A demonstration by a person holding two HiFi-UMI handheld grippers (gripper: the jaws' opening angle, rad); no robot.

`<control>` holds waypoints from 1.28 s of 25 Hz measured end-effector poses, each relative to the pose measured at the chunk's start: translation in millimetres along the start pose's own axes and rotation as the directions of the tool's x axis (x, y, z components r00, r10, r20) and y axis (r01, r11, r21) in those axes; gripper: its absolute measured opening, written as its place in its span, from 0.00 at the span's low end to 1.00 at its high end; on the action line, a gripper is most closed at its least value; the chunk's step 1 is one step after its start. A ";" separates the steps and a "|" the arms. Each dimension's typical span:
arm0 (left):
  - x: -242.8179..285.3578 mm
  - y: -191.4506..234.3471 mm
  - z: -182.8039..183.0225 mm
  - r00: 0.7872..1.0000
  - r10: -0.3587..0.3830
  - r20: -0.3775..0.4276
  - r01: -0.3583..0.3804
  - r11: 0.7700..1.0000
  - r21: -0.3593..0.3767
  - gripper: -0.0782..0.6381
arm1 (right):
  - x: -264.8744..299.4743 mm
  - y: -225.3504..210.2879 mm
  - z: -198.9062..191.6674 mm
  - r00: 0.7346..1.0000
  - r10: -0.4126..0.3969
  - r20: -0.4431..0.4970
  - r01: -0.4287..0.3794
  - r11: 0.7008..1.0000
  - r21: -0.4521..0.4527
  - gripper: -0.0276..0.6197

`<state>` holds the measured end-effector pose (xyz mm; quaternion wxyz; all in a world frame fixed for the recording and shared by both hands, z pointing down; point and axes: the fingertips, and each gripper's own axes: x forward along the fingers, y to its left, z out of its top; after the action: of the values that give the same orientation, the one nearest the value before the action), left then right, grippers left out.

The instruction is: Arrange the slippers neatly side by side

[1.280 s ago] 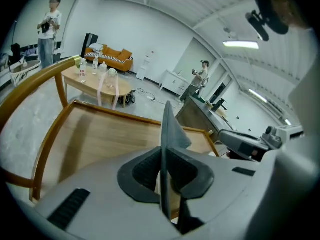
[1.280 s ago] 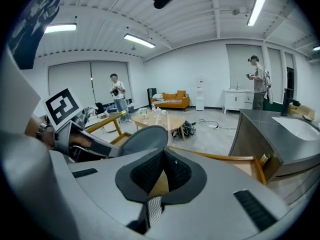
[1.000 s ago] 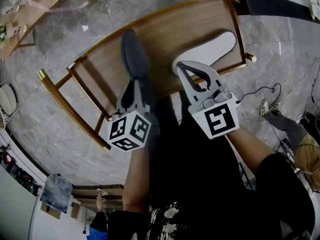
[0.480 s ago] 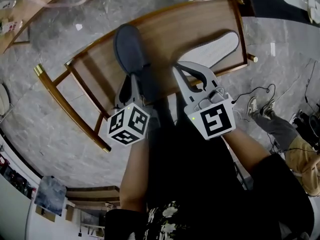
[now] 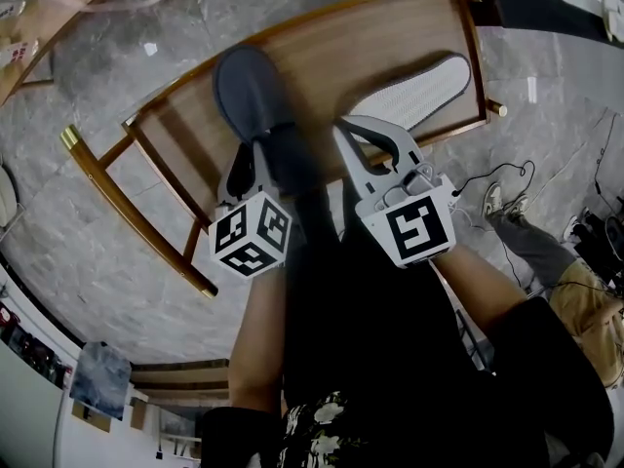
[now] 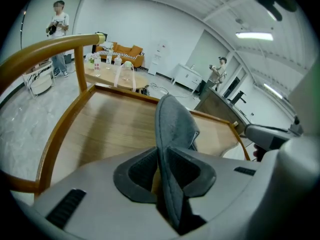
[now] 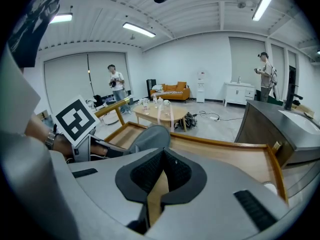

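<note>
**Loosely held: grey slipper over the wooden surface**

Seen from the head view, a low wooden surface (image 5: pixel 361 52) with a raised rail stands on a grey marble floor (image 5: pixel 127 232). The grey slipper (image 5: pixel 249 91) sits over its left half, toe toward 11 o'clock. The white-soled slipper (image 5: pixel 424 94) lies sole up at 2 o'clock, well apart from it.

The left gripper (image 6: pixel 160 159) has the grey slipper's heel between its jaws. They have just been opening, and a sliver of gap shows beside the left pad. The right gripper (image 7: pixel 161 164) is closed on nothing, at 5 o'clock from the surface's middle.

A cable (image 5: pixel 497 178) trails on the floor at 3 o'clock. The room is wide and white under strip lights (image 7: pixel 138 30). An orange sofa (image 7: pixel 172 90), a low table (image 7: pixel 157 113) and a white cabinet (image 7: pixel 240 91) stand at the far side. A person (image 6: pixel 58 34) stands at 10 o'clock in the left gripper view.
</note>
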<state>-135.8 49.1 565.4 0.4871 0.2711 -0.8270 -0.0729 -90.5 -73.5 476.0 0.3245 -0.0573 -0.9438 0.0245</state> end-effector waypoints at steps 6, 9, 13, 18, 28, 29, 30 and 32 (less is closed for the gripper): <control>3.1 -1.0 0.5 1.000 0.013 -0.007 -0.013 0.999 0.038 0.21 | -3.7 -1.5 1.0 1.000 -0.002 -0.007 0.002 1.000 -0.017 0.04; 6.6 1.6 1.3 0.999 0.037 -0.009 -0.037 0.999 0.037 0.21 | -7.9 -5.2 1.9 1.000 0.007 -0.005 -0.007 1.000 -0.013 0.04; 5.3 6.8 2.8 0.998 0.070 0.003 -0.070 0.997 0.023 0.21 | -10.4 -11.4 -1.2 1.000 0.027 -0.010 -0.027 1.000 -0.014 0.04; -1.6 6.3 1.4 0.993 0.119 0.024 -0.119 0.993 0.022 0.21 | -8.2 -27.7 0.0 0.998 0.062 -0.009 -0.062 0.998 -0.001 0.04; 3.3 -111.6 -7.7 0.999 0.022 -0.023 -0.017 0.979 0.201 0.11 | -8.2 -84.2 11.2 0.976 0.218 -0.006 -0.218 0.972 -0.089 0.04; 7.2 -125.9 -17.0 0.998 -0.011 -0.062 0.023 0.979 0.202 0.11 | -7.8 -90.7 7.6 0.968 0.249 -0.024 -0.250 0.962 -0.113 0.04; 11.2 -139.1 -28.0 0.993 -0.041 -0.107 0.061 0.979 0.195 0.11 | -6.7 -97.4 2.9 0.959 0.278 -0.048 -0.283 0.949 -0.142 0.04; 18.0 -163.8 -49.2 0.978 -0.088 -0.187 0.121 0.978 0.172 0.11 | -3.1 -110.9 -7.8 0.941 0.322 -0.102 -0.335 0.925 -0.178 0.04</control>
<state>-39.2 -91.1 541.5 0.5276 0.3634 -0.7678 0.0023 -93.5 -183.9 489.5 0.3419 -0.2465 -0.9067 -0.0150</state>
